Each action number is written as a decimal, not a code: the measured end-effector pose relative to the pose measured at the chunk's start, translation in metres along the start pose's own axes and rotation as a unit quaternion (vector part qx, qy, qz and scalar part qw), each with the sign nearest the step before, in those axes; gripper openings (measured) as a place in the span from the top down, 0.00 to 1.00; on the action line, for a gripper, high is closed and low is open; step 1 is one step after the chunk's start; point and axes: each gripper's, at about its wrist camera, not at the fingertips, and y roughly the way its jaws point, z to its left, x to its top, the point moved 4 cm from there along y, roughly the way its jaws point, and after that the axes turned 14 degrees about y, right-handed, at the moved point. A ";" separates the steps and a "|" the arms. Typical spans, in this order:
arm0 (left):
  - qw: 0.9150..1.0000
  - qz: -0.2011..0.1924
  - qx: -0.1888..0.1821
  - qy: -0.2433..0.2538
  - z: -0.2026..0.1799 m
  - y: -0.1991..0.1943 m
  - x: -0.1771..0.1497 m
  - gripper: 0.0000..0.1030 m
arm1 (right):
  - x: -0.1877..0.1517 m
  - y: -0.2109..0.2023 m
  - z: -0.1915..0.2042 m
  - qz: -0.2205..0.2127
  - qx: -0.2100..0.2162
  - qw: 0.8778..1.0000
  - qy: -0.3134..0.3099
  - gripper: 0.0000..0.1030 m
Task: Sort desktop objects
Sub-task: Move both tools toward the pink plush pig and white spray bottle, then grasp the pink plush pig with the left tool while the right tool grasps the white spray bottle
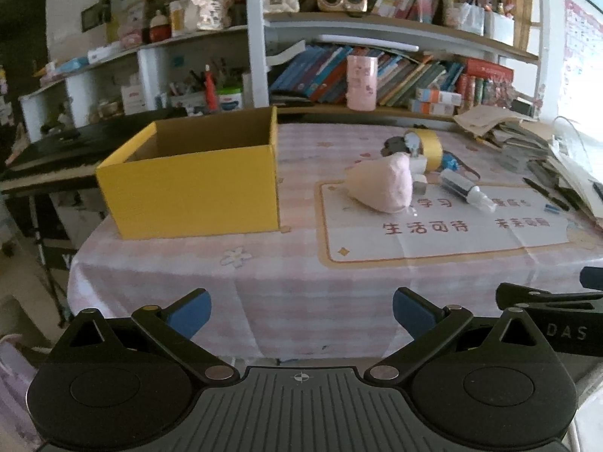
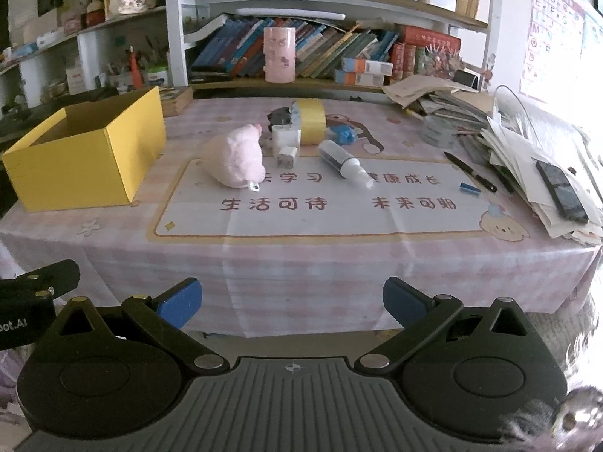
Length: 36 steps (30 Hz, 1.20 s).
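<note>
**A:** What does the left wrist view show?

**B:** I see my left gripper point(image 1: 301, 312) hanging short of the near edge of the counter point(image 1: 286, 286), its blue fingers point(image 1: 190, 310) spread wide with nothing between them. One yellow box point(image 1: 196, 173), open at the top, stands at the counter's left edge. Toward the middle, well apart from the box, lies a small cluster: one pink plush toy point(image 1: 384, 184), one roll of yellow tape point(image 1: 429, 147) behind it, and one small spray bottle point(image 1: 465, 190) lying on its side to the right. A corner of the other gripper shows at the right edge of the view.

**A:** And the right wrist view?

**B:** My right gripper point(image 2: 292, 303) also sits off the near edge, fingers point(image 2: 403, 301) fully apart and empty. Here the cluster reads better: the one plush toy point(image 2: 237, 158), two white charger plugs point(image 2: 285, 145) just beside it, the one tape roll point(image 2: 311, 120), one dark object point(image 2: 279, 116) I cannot identify, one small blue item point(image 2: 343, 136), the one bottle point(image 2: 345, 162). One black pen point(image 2: 471, 171) and one tiny blue piece point(image 2: 470, 188) lie nearer the right edge, by a paper pile point(image 2: 527, 150) with one phone point(image 2: 561, 192) on top.

**A:** Which step is this?

**B:** I judge sorting has not begun; I cannot see into the box. Next I would reach forward over the near edge to the toy, likely the easiest grasp, and close on it.
</note>
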 end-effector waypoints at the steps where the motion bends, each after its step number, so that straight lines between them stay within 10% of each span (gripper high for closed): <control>1: 1.000 0.000 -0.002 0.002 -0.001 0.002 0.001 0.00 | 0.001 0.001 0.000 -0.001 0.000 1.000 0.000 0.00; 36: 0.999 0.025 -0.045 -0.015 -0.073 0.102 0.079 0.00 | 0.088 0.096 -0.063 0.024 -0.022 0.999 -0.032 0.00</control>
